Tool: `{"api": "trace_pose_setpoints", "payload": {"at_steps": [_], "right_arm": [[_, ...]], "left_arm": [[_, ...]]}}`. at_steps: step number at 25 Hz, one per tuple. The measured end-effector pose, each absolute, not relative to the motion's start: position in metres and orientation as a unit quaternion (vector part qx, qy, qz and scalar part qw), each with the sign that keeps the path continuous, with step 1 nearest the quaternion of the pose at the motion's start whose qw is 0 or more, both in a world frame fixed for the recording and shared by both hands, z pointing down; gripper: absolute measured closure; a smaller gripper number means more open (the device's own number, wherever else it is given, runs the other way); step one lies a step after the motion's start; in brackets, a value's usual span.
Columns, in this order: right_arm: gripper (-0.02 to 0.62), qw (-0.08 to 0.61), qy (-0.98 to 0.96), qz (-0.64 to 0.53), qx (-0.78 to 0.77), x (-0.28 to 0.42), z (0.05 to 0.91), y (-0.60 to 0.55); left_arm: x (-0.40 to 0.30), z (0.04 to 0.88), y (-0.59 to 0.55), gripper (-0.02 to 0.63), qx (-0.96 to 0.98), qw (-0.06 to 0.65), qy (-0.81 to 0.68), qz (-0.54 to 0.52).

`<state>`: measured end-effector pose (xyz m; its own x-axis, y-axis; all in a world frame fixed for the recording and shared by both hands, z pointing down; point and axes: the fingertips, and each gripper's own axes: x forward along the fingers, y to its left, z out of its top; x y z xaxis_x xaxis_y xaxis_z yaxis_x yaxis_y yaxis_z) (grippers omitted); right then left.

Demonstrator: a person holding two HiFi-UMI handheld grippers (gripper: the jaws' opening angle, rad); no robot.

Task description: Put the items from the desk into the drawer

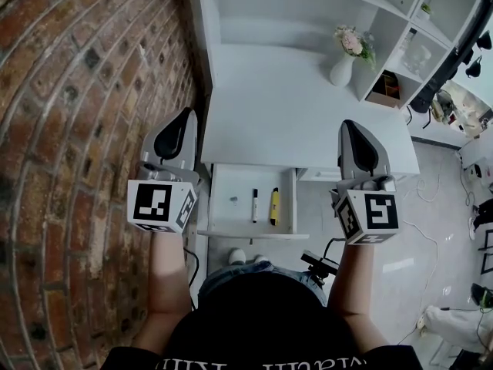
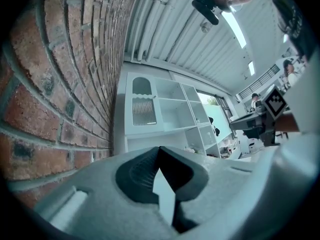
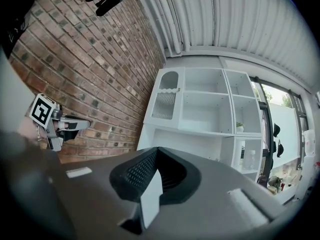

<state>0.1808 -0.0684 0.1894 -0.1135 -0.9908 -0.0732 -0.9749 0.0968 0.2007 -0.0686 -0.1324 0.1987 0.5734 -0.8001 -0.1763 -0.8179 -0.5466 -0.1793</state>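
The left gripper (image 1: 186,114) and right gripper (image 1: 351,124) are shut and empty — the black pen (image 1: 255,205) and yellow pen (image 1: 273,206) lie in the open drawer (image 1: 246,235) low between them, so I'd push its front in slowly.

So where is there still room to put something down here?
The desk is bare nearly all over; only the vase stands near its far right corner. In the drawer, the marker and yellow pen crowd the right; the left edge is free.
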Motion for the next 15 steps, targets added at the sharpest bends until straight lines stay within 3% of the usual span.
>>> {"api": "trace_pose_setpoints", "payload": {"at_steps": [15], "right_arm": [[0.586,0.051,-0.732,-0.114,0.670,0.1761,0.1898,-0.0608]], "left_arm": [[-0.0734,0.2040,-0.1285,0.606,-0.877,0.128,0.463,0.030]]}}
